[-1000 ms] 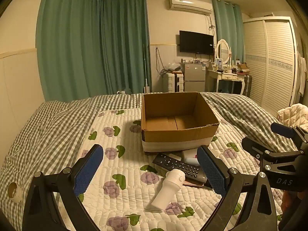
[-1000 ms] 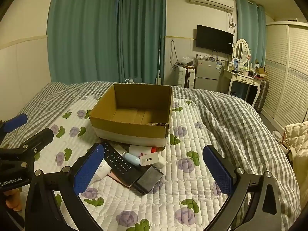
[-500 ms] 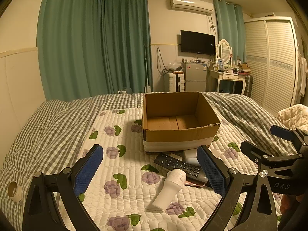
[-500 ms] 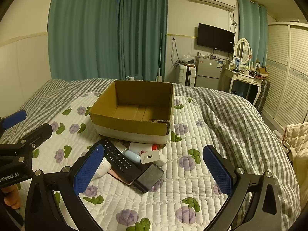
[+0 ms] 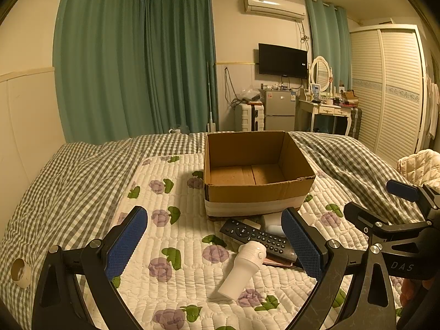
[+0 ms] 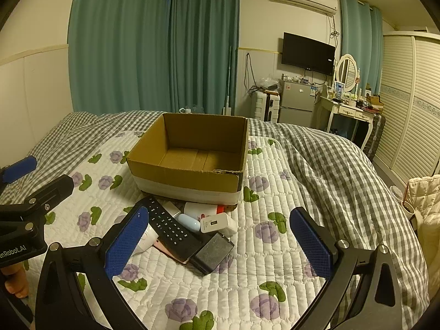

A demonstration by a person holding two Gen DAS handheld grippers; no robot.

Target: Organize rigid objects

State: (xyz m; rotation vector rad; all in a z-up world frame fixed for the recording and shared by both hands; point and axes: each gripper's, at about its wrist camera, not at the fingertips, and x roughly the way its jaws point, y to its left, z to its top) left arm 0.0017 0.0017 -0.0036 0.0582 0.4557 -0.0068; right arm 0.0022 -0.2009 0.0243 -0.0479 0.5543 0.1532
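An open cardboard box (image 5: 255, 176) (image 6: 192, 162) stands empty on the bed. In front of it lies a pile: a black remote (image 5: 255, 235) (image 6: 170, 227), a white cylinder device (image 5: 243, 269), a white USB charger (image 6: 216, 222), a light blue case (image 6: 189, 221), a black box (image 6: 211, 253), a white and red tube (image 6: 200, 209) and a pink flat item (image 6: 167, 250) under the remote. My left gripper (image 5: 214, 244) is open and empty, above the pile. My right gripper (image 6: 217, 244) is open and empty, above the pile.
A white floral quilt (image 6: 247, 288) covers a grey checked blanket (image 6: 330, 159) on the bed. A tape roll (image 5: 19, 272) lies at the bed's left edge. A padded chair (image 6: 423, 200) stands at the right. A fridge, dresser and wardrobe are far behind.
Both grippers have moved slightly forward toward the box and pile. Both stay open. The objects have not moved.
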